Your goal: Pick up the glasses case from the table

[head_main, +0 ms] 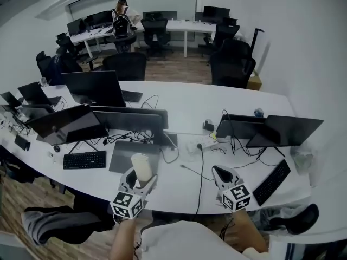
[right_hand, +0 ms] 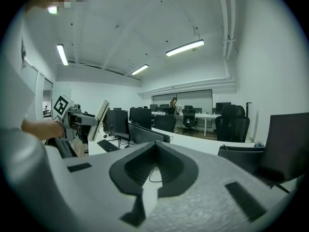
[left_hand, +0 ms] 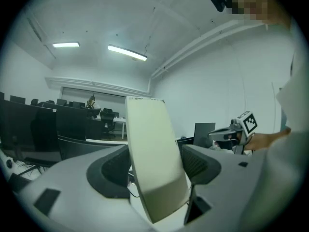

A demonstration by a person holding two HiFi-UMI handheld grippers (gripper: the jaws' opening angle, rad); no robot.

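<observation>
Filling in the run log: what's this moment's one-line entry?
left tongs: shut on glasses case, upright | right tongs: shut, empty

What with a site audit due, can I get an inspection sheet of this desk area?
Surface: white curved desk.
Job's things: cream glasses case, upright, held off the desk.
Clutter: monitors, two keyboards, grey mat.
Grippers: left gripper shut on the glasses case; right gripper shut, nothing in it.
Cables: black cable running to the front edge; a tangle below the monitors.
Surroundings: office chairs, more desks, a person at the far one.
</observation>
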